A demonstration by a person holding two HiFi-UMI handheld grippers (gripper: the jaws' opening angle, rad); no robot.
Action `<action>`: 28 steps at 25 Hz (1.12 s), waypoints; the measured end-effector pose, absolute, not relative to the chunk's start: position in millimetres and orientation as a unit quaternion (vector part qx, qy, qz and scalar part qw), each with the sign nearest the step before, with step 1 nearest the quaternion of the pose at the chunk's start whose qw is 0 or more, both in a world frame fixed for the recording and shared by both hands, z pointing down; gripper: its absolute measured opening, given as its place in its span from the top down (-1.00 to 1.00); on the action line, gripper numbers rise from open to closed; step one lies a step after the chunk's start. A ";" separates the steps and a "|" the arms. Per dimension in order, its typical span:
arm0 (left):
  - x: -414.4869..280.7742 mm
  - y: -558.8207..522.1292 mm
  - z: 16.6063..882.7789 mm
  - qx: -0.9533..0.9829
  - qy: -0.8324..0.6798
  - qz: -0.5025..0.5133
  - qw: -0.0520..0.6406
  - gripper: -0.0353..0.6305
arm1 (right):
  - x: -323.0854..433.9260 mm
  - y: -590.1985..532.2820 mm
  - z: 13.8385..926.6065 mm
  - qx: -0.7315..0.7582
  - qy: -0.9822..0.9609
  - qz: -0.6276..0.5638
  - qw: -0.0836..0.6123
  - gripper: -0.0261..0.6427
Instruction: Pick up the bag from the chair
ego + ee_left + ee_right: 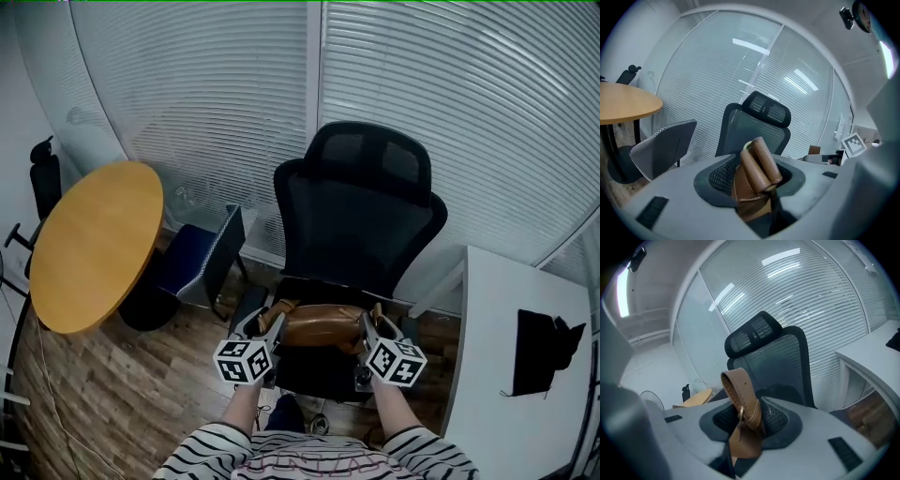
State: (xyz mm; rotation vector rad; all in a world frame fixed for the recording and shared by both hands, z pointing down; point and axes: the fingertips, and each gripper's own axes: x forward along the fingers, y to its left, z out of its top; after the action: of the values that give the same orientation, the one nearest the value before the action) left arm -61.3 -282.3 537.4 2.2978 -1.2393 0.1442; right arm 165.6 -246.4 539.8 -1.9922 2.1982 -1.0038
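The brown leather bag point(323, 326) hung between the two claws, in front of the black mesh chair point(361, 220) and over the front edge of its seat. From the head view it seemed to sit clear of the cushion, though the bag itself hid the gap beneath it. The left claw point(274, 323) held the bag's left end and the right claw point(367, 326) held its right end. The two were about level with each other, their marker cubes turned back toward the person's striped sleeves point(234, 450).

In the left gripper view, the left claw point(754, 185) was closed on a pair of rolled brown handles point(759, 161), which stood tilted between its pads. In the right gripper view, the right claw point(745, 427) was clamped on a flat tan strap point(740, 390), which looped upward above a small metal buckle point(740, 413).

A round wooden tabletop point(94, 239) stood to the left, with a dark blue seat point(202, 258) just beside it. A white tabletop point(506, 319) at the right carried a black object point(544, 347). Pale blinds point(216, 84) ran behind the chair, and a wooden floor point(122, 394) lay below.
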 end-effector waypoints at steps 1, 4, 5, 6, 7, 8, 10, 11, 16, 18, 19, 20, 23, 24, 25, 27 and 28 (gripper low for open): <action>-62.9 -278.8 532.1 0.848 -0.460 0.052 0.258 0.29 | 164.2 -244.2 534.5 -0.634 0.705 -0.318 0.007 0.50; -69.3 -267.6 515.9 0.848 -0.467 0.047 0.248 0.29 | 158.2 -236.5 518.3 -0.630 0.713 -0.306 0.012 0.51; -71.7 -263.4 510.8 0.847 -0.469 0.045 0.244 0.30 | 156.1 -233.5 513.1 -0.629 0.716 -0.303 0.014 0.51; -73.8 -259.3 505.6 0.847 -0.472 0.043 0.241 0.30 | 154.1 -230.5 508.0 -0.627 0.719 -0.300 0.015 0.51; -75.4 -255.4 500.2 0.847 -0.474 0.042 0.236 0.30 | 152.5 -227.7 502.8 -0.626 0.721 -0.297 0.017 0.51; -76.7 -251.7 494.6 0.848 -0.476 0.040 0.232 0.30 | 151.2 -225.0 497.5 -0.624 0.724 -0.294 0.018 0.51; -79.0 -244.0 483.4 0.848 -0.479 0.036 0.223 0.30 | 148.9 -219.1 486.4 -0.621 0.729 -0.286 0.022 0.51; -80.3 -239.7 478.3 0.849 -0.481 0.034 0.218 0.30 | 147.5 -215.8 481.3 -0.619 0.732 -0.282 0.025 0.51; -84.7 -218.4 457.8 0.850 -0.487 0.029 0.202 0.31 | 143.3 -197.7 461.8 -0.611 0.743 -0.270 0.034 0.51; -85.7 -210.6 451.6 0.849 -0.489 0.029 0.197 0.31 | 142.0 -190.4 455.5 -0.610 0.746 -0.265 0.036 0.51; -85.8 -206.2 449.5 0.849 -0.490 0.029 0.196 0.32 | 141.8 -186.2 453.4 -0.609 0.747 -0.263 0.036 0.51; -85.6 -201.5 448.0 0.849 -0.490 0.029 0.195 0.32 | 141.9 -181.8 452.1 -0.609 0.748 -0.262 0.036 0.51; -84.8 -187.0 446.2 0.849 -0.492 0.029 0.193 0.33 | 142.8 -168.8 450.1 -0.607 0.750 -0.261 0.036 0.52; -84.5 -182.5 446.1 0.848 -0.492 0.030 0.193 0.33 | 143.1 -164.9 449.9 -0.606 0.751 -0.261 0.035 0.52; -84.0 -178.2 445.9 0.848 -0.492 0.031 0.193 0.33 | 143.4 -161.1 449.6 -0.605 0.751 -0.261 0.035 0.52; -82.6 -170.4 445.7 0.848 -0.492 0.034 0.193 0.34 | 144.4 -154.1 449.3 -0.604 0.752 -0.261 0.034 0.52; -81.9 -166.8 445.7 0.848 -0.491 0.036 0.193 0.34 | 145.1 -150.8 449.3 -0.604 0.752 -0.262 0.034 0.52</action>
State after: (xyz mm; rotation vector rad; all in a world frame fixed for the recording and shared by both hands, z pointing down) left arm -81.9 -166.8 445.7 2.3805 -1.3788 0.1013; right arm 145.1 -150.8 449.3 -1.8578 2.3132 -0.8056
